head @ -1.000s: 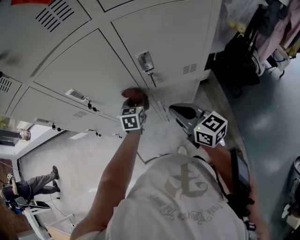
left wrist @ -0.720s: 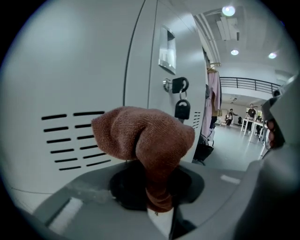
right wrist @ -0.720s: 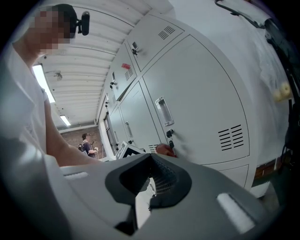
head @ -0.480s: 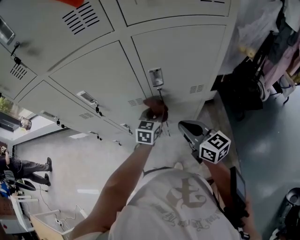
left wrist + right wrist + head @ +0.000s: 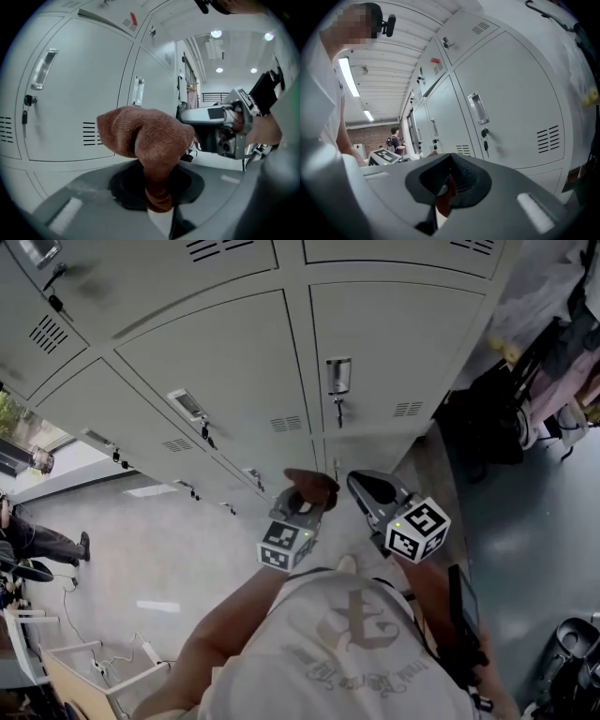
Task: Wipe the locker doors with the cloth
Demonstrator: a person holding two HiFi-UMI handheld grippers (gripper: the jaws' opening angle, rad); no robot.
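Only the left gripper view shows the grip plainly: the left tool [image 5: 158,194] is clamped on the cloth [image 5: 149,135], a rust-brown knit rag pinched into a narrow neck at the jaws and swelling above them into a rounded, folded lump. From the head view the same cloth [image 5: 312,487] is just a dark brown knob at the tip of the left tool [image 5: 300,510], low in front of the grey locker doors [image 5: 394,343] and below a recessed handle [image 5: 338,375] with a key hanging under it; whether it touches the metal cannot be told. The right gripper view shows the right tool [image 5: 448,182] with its jaws together and nothing between them, pointed along the locker doors [image 5: 513,101], with a distant person wearing a backpack [image 5: 396,138] before a brick wall. The head view places the right tool [image 5: 373,489] just beside the left one, and alone shows the grey floor [image 5: 141,549] and dark bags [image 5: 487,418] at the right.
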